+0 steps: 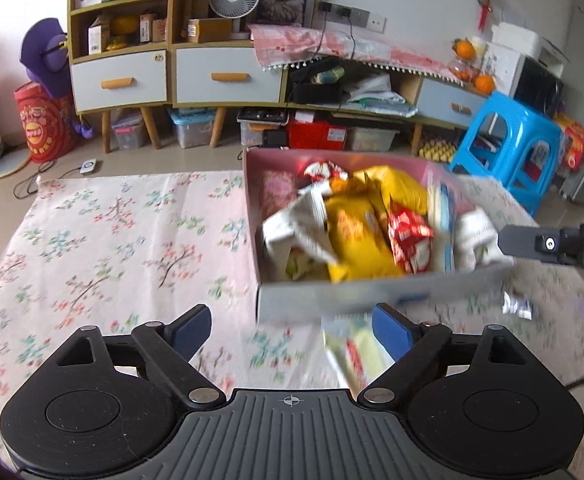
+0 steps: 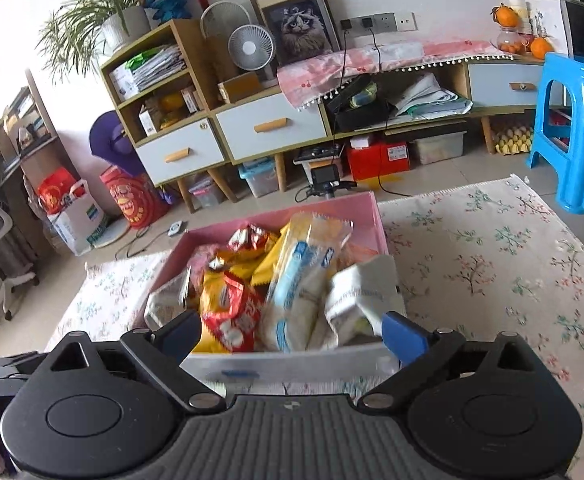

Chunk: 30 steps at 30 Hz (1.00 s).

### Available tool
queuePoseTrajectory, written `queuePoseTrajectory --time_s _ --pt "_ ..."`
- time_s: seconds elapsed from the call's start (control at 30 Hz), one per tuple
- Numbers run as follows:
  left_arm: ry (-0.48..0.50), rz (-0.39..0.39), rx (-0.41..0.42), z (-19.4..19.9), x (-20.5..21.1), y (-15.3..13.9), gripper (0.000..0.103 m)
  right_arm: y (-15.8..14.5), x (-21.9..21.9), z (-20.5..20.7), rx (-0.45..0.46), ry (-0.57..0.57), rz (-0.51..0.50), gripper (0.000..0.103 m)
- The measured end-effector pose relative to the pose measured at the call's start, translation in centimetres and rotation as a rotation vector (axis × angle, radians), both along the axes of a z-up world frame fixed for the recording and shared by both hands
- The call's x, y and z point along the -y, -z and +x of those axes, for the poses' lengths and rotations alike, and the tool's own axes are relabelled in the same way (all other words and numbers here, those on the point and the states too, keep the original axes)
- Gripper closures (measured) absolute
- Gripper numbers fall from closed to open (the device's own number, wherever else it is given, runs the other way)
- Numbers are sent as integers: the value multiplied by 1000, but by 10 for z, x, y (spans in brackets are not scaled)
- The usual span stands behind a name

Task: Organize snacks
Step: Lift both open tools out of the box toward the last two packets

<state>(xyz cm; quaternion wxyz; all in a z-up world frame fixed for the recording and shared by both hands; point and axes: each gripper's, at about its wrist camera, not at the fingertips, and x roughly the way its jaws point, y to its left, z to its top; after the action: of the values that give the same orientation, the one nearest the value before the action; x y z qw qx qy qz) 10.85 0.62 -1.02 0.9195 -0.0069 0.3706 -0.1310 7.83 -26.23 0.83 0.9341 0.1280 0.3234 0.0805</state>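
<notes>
Snack packets (image 1: 356, 232) in a box (image 1: 332, 296) on the cloth (image 1: 112, 240), cabinet (image 1: 172, 76) behind

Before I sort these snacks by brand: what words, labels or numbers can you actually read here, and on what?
None can be read for certain.
Snack packets in the pink box: print blurred by motion.
Pale packet on the rug in front of the box: blurred.
Red bag by the cabinet: characters too small.
Red box under the cabinet: white label too small.
</notes>
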Motion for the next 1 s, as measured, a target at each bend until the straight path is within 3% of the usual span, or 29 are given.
queuePoseTrajectory --time_s 0.23,0.3,0.47,0.77,1.0 --pt "31 41 -16 -30 -5 5 13 2 -11 -25 -19 -18 -74 11" --pt "38 56 -14 -39 -6 7 7 4 -13 -31 -33 -15 -77 11" --pt "49 85 0 -56 -10 13 7 8 -16 -44 -63 -14 -85 10" --pt "51 139 2 -62 -5 26 7 24 -22 -61 -100 1 -125 9" --pt "74 162 -18 -65 5 38 6 42 -21 -70 -113 -28 -223 9"
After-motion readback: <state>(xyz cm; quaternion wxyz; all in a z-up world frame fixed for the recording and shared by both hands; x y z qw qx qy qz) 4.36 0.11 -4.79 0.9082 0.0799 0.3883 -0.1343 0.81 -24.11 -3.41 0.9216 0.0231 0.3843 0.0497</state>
